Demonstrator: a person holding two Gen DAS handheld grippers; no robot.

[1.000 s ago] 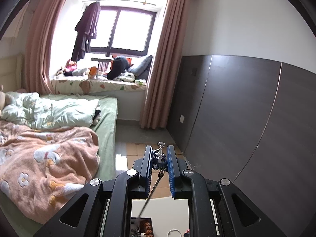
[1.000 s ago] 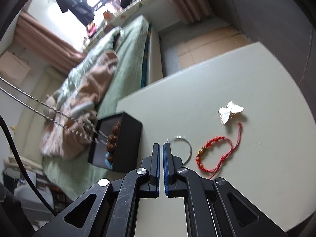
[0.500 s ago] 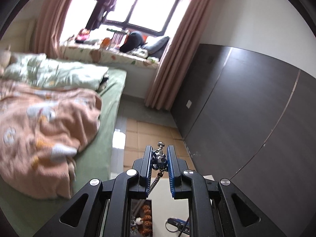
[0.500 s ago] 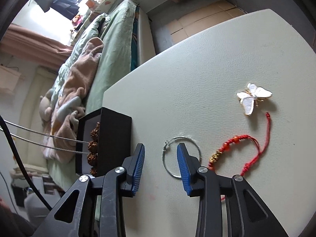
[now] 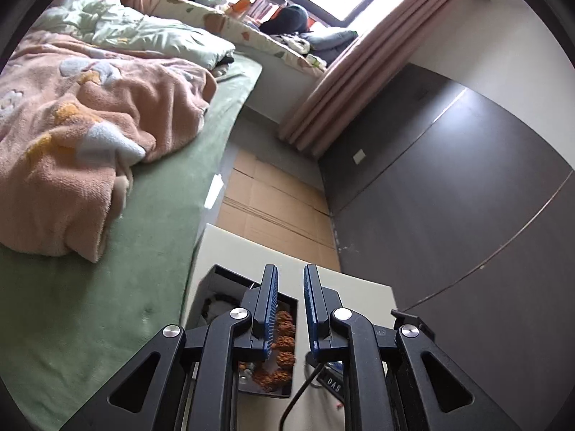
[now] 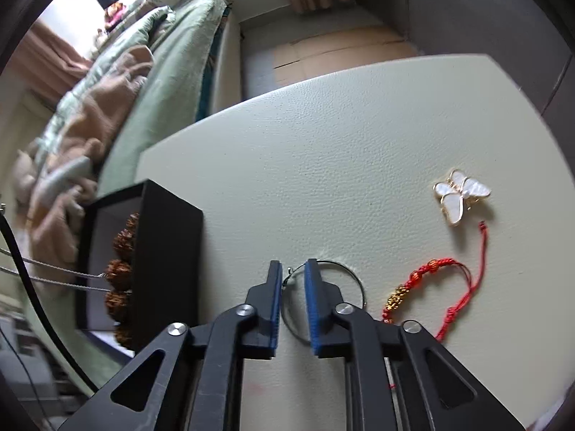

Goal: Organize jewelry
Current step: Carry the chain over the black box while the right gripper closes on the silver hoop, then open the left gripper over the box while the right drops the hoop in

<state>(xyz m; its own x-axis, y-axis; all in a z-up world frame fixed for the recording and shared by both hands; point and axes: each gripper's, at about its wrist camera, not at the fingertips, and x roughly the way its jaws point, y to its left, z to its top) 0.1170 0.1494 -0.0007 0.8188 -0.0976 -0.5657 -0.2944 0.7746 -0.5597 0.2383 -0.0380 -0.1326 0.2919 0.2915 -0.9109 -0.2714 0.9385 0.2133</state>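
A black jewelry box (image 6: 169, 251) stands at the table's left edge and holds a brown bead bracelet (image 6: 120, 269); a silver chain (image 6: 54, 280) trails out of it to the left. My right gripper (image 6: 291, 280) is open and low over a thin silver hoop (image 6: 352, 280), its fingers straddling the hoop's left part. A red cord bracelet (image 6: 431, 287) and a white butterfly brooch (image 6: 458, 195) lie to the right. My left gripper (image 5: 290, 283) is open and empty above the box (image 5: 215, 280), with the beads (image 5: 284, 344) below.
The pale leather-textured tabletop (image 6: 341, 143) ends at a bed with a green sheet (image 5: 107, 269) and pink blanket (image 5: 72, 125) on the left. A dark panelled wall (image 5: 449, 215) runs along the right. A black cable (image 5: 302, 395) hangs by the left gripper.
My left gripper opened and let go of the chain's pendant, and its view tilted down over the box. My right gripper opened, then narrowed, and moved down onto the silver hoop.
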